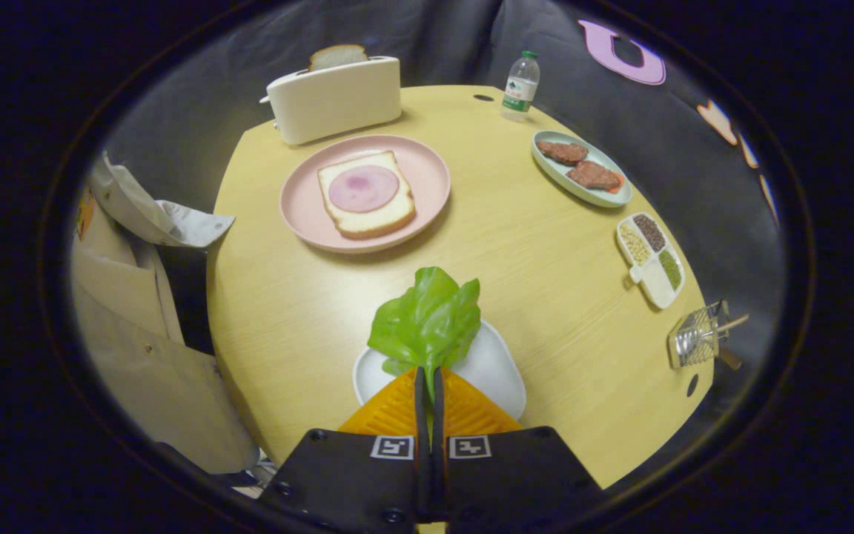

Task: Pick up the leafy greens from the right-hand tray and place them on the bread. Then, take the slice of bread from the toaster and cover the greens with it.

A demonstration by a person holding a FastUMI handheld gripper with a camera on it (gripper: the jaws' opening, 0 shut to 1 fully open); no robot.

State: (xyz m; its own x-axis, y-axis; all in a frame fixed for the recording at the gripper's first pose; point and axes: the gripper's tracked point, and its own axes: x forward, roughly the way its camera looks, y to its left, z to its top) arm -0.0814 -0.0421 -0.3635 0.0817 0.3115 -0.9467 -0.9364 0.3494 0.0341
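1. The gripper (428,382) is pinching the stem of the greens (427,319), its fingers nearly together with only the stem between them; the leaves are standing up just ahead of the fingertips.
2. The greens are hanging over a white tray (497,367), which is lying on the table (531,252) right beneath the fingers; whether the leaves are touching it I cannot tell.
3. Beyond the greens, a bare stretch of table is lying open up to a pink plate (427,167).
4. The plate is carrying a slice of bread (379,215) with a round of ham (362,188) on top.
5. Just behind the plate, a toaster (336,99) is standing near the far table edge, with a second slice (337,55) sticking up out of its slot.
6. A bottle (521,85) is standing upright to the right of the toaster, well apart from the plate.
7. Along the right edge, a dish (583,194) holding two pieces of meat (591,175) is sitting, then a divided tray (657,285) with grains, then a small metal holder (697,341) with sticks, all off the line between greens and bread.
8. A person's sleeve (130,326) is showing past the left table edge.
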